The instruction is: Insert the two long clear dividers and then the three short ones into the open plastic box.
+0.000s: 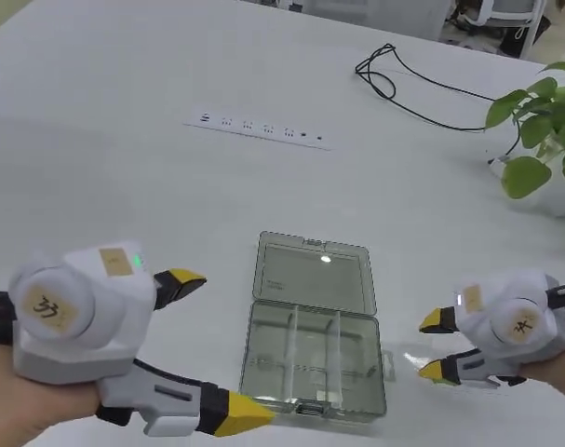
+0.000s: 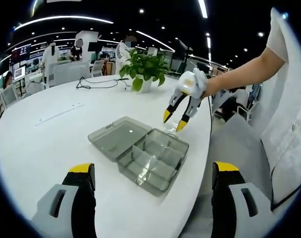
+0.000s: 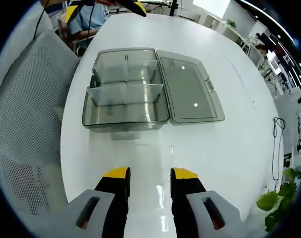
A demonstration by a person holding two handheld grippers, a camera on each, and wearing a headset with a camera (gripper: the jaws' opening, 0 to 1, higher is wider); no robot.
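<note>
divider [image 1: 406, 358], a clear strip flat on the table [image 1: 124, 168] just beside the open box [image 1: 248, 368], lies right before my right gripper [image 1: 436, 346], jaws parted, long axis unclear to me; my left gripper [image 1: 224, 346], spread wide, sits farther.
</note>
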